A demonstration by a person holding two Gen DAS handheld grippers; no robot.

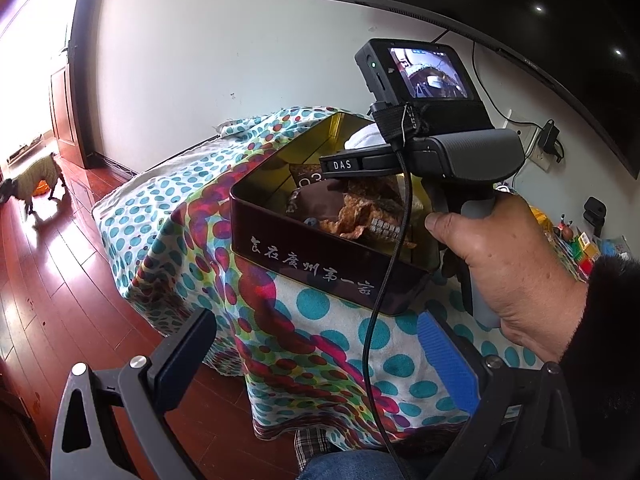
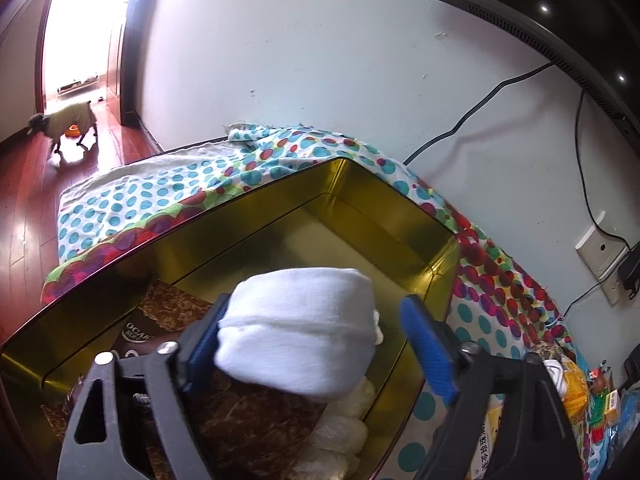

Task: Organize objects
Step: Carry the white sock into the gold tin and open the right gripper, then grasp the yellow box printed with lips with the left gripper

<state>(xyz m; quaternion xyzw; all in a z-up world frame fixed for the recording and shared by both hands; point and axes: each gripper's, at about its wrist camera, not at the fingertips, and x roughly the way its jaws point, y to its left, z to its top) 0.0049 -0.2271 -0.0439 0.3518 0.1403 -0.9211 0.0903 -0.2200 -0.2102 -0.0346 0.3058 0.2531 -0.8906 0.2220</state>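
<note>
A dark red tin box (image 1: pixel 320 264) with a gold inside (image 2: pixel 304 224) stands on a dotted cloth. It holds brown snack packets (image 1: pixel 360 212). My right gripper (image 2: pixel 308 344) hangs over the tin, jaws spread wide. A rolled white sock (image 2: pixel 296 332) lies between them, touching the left finger, apart from the right finger (image 2: pixel 428 352). In the left wrist view the right gripper's body (image 1: pixel 440 152) is over the tin. My left gripper (image 1: pixel 316 360) is open and empty, low before the table's near corner.
The dotted cloth (image 1: pixel 320 360) covers the table. Small toys and packets (image 2: pixel 592 396) crowd its right end. A dark screen (image 1: pixel 520 8) hangs above, cables on the wall. A dog (image 1: pixel 36 180) stands on the red wood floor by the doorway.
</note>
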